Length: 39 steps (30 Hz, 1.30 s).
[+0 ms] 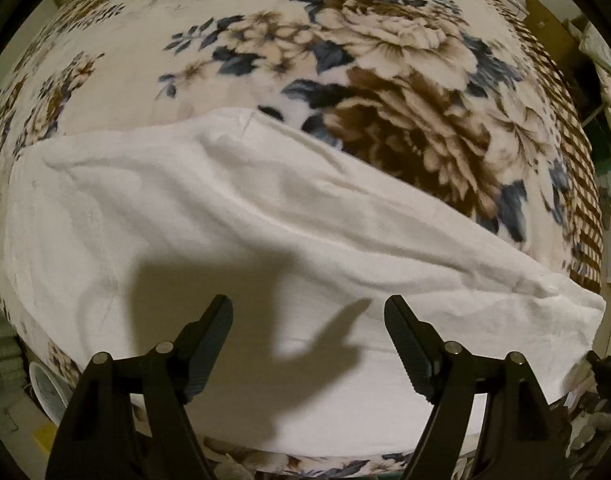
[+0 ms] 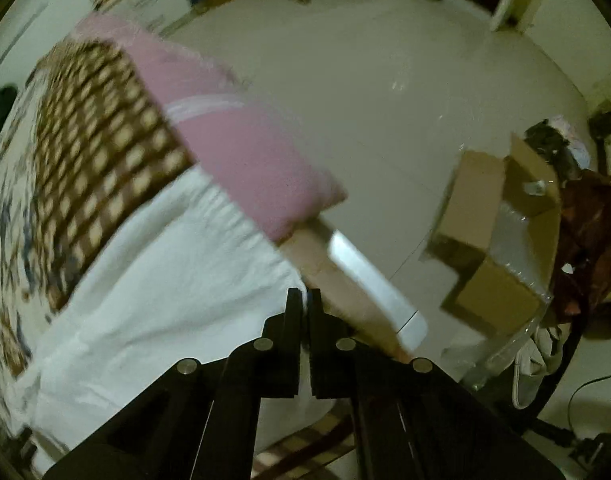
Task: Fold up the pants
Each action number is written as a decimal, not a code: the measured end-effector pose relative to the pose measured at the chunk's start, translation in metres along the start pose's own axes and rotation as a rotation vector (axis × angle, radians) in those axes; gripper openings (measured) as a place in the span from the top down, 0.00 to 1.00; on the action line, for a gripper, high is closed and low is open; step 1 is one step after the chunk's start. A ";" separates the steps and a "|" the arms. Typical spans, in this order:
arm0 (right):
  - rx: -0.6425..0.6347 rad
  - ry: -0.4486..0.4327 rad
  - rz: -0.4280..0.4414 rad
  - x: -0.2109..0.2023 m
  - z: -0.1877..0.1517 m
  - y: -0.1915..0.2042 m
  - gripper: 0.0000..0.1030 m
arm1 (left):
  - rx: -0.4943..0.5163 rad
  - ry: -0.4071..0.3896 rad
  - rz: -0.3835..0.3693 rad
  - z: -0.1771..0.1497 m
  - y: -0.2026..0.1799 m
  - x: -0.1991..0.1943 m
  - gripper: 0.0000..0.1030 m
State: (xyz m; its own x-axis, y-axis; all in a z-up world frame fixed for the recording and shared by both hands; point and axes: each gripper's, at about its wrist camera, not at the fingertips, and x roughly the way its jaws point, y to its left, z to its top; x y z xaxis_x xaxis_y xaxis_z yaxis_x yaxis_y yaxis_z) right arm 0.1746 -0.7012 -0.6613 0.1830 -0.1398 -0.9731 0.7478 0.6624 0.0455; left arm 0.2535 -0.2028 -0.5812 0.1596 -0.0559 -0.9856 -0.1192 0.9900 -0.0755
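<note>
White pants (image 1: 233, 216) lie spread across a floral blanket (image 1: 385, 80) on a bed, running from the left edge to a narrow end at the right. My left gripper (image 1: 307, 312) is open and empty, hovering above the near part of the pants; its shadow falls on the cloth. In the right wrist view the pants (image 2: 157, 280) reach the bed's corner. My right gripper (image 2: 304, 294) is shut on the pants' edge at that corner, with white cloth showing between the fingertips.
A pink cloth (image 2: 233, 140) hangs over the bed's side beside a checked brown blanket border (image 2: 101, 136). Open cardboard boxes (image 2: 501, 220) and a dark red bag (image 2: 593, 232) stand on the pale floor (image 2: 385, 80) to the right. Cluttered shelves (image 1: 601, 80) are at the far right.
</note>
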 end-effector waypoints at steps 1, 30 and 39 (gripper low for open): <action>0.027 0.005 0.013 0.001 0.005 -0.005 0.97 | -0.010 0.006 0.002 0.000 0.001 0.001 0.25; 0.113 0.696 0.321 0.042 -0.129 0.326 0.83 | -0.476 0.183 -0.259 0.085 0.114 0.022 0.49; 0.161 0.631 0.260 0.022 -0.131 0.331 0.97 | -0.449 0.175 -0.289 0.108 0.107 0.035 0.96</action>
State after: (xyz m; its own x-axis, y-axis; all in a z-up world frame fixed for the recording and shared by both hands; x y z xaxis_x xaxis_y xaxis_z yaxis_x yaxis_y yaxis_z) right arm 0.3422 -0.3888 -0.6973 -0.0003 0.4941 -0.8694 0.8242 0.4925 0.2796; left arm 0.3523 -0.0847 -0.6070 0.0869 -0.3750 -0.9229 -0.5061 0.7813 -0.3652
